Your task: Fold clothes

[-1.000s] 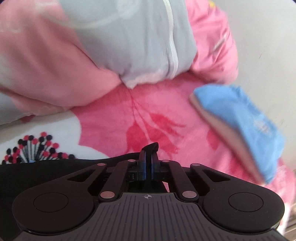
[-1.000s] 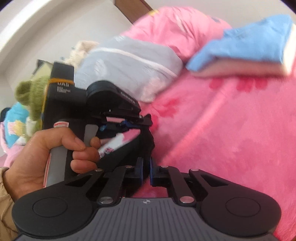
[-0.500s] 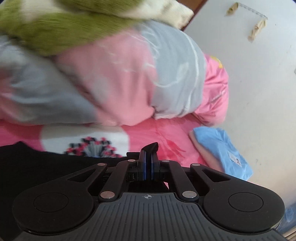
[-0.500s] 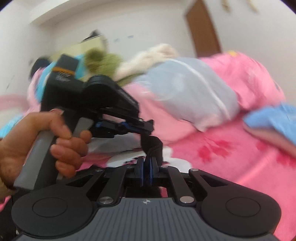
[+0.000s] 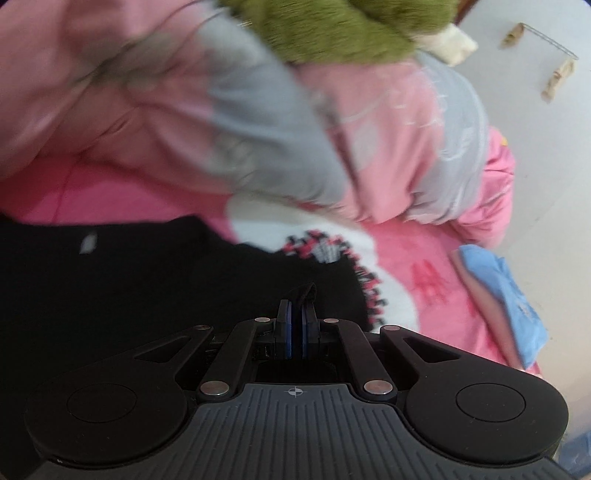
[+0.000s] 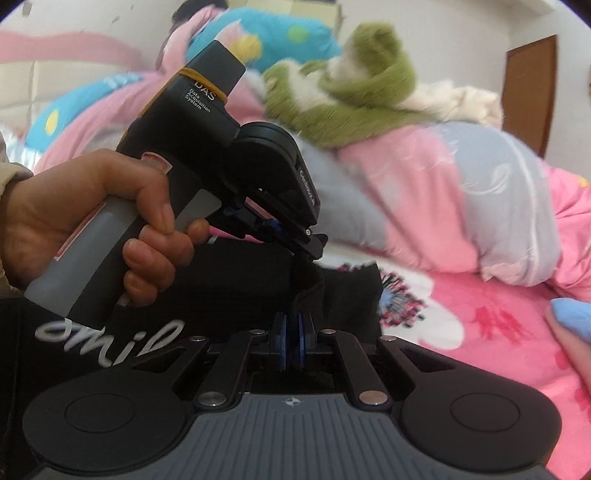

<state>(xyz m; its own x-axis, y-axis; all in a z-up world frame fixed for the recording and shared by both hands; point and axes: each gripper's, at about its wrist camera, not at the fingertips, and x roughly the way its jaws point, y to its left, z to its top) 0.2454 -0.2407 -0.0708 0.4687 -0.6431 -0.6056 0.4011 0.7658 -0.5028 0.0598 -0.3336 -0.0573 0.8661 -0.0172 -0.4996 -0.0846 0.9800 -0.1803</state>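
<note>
Left wrist view shows the left gripper [image 5: 296, 318] with its blue-padded fingers pressed together on a small fold of the black fabric garment [image 5: 147, 288], which pokes up just past the tips. The garment spreads dark and flat to the left over the pink floral bed blanket [image 5: 424, 273], with a small pale tag-like patch on it; its right edge covers part of a white flower print with red and black dots. Behind it bulges a pink and grey quilted duvet [image 5: 280, 147], blurred, with a green plush toy [image 5: 343, 33] on top. A folded blue garment [image 5: 506, 295] lies well apart at the right, near the white wall.

Right wrist view shows what the other cannot: the right gripper [image 6: 291, 345], its fingers likewise clamped on a ridge of the same black garment, and white cursive lettering [image 6: 110, 339] across the cloth at lower left. It also shows the person's left hand [image 6: 92, 225] wrapped around the grey handle of the left gripper, whose tips pinch a raised peak of the black fabric just beyond the right fingers, so the two grips sit close together. A brown door [image 6: 532, 92] and a blue and pink plush [image 6: 258, 40] appear in the background only here.
</note>
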